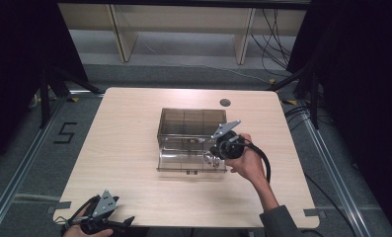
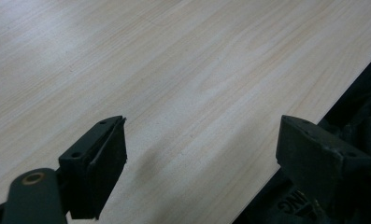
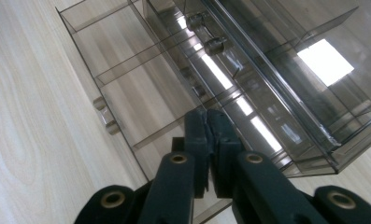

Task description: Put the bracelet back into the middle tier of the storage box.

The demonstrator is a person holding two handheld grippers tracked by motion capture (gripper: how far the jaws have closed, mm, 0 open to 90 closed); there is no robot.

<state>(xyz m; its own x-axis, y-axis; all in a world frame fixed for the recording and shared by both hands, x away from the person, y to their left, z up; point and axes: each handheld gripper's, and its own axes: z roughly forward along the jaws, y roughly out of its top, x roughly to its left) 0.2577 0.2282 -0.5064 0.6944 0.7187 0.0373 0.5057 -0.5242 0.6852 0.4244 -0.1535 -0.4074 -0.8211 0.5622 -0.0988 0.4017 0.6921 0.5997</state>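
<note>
Right gripper, jaws pressed together, poised over open lid of clear compartment box; left gripper spread, idle: unbraced box may skid across table.

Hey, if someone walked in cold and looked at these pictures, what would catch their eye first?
Probably the smoky clear plastic box at the middle of the wooden table, its lid swung open toward the person. Next, the right gripper, jaws shut, poised over the open lid, while the left gripper waits open at the near edge.
</note>
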